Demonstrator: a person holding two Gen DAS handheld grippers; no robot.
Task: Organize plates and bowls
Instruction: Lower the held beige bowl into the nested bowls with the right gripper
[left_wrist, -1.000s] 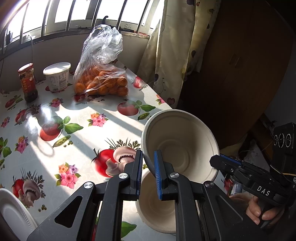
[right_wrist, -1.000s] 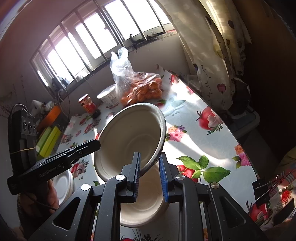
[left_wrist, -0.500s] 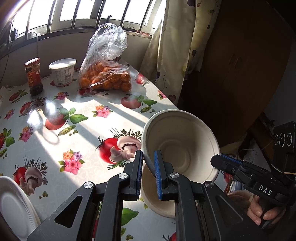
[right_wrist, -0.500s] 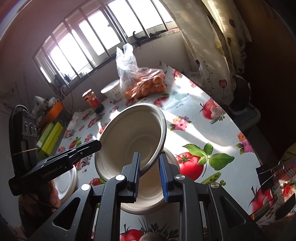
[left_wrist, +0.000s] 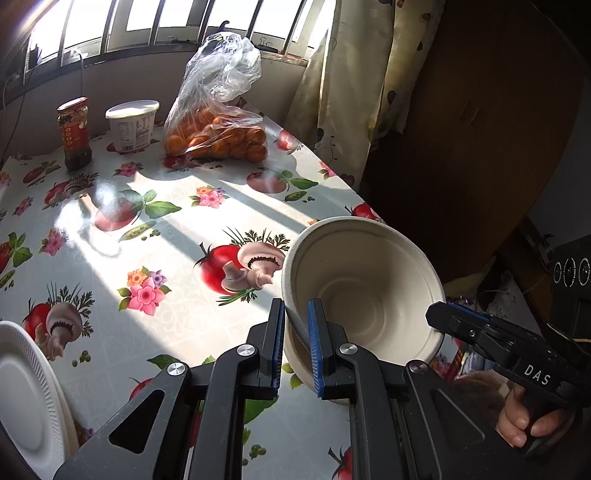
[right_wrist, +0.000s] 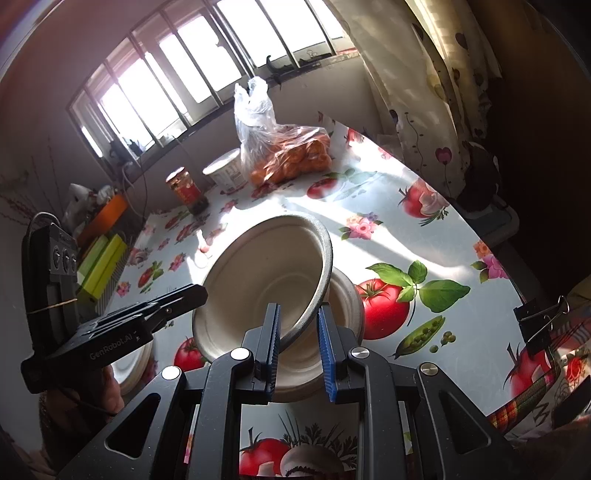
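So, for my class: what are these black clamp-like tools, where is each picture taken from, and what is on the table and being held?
No robot here: a person holds a hand-held gripper in each hand, each with a camera looking along its jaws. One picture comes from the left gripper, the other from the right gripper. Both have their jaws shut on opposite rim edges of one tilted beige paper bowl, held just above a second matching bowl on the fruit-patterned tablecloth. Also on it: a clear plastic bag of oranges, a white lidded tub, a red-labelled glass jar and a white foam plate.
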